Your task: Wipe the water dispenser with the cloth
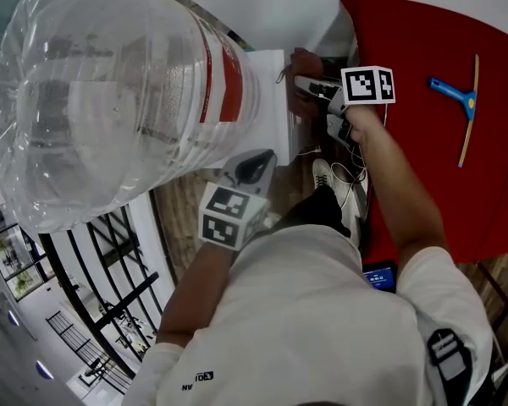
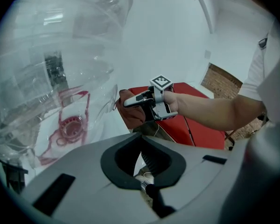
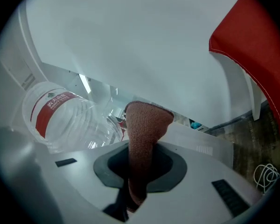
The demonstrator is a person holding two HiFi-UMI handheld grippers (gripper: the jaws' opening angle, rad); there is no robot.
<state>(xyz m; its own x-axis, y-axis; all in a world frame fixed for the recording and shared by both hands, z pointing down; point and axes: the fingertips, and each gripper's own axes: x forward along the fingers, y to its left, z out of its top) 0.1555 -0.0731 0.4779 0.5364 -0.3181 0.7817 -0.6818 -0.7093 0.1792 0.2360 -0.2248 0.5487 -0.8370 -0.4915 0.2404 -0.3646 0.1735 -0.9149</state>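
A red table [image 1: 406, 49] bearing a squeegee [image 1: 468, 104] stands beside the water dispenser [image 1: 271, 100].

Left gripper [image 2: 148, 188] is closed and empty, arm bent; right gripper [image 3: 130, 202], arm outstretched, pinches the cloth [image 3: 144, 129].

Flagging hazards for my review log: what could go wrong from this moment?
1. The cloth is pinched only at one end by the right gripper; pressing it on the water dispenser could pull it free.
2. The left gripper, shut and empty, sits close beside the bottle; a stray nudge might shift it.
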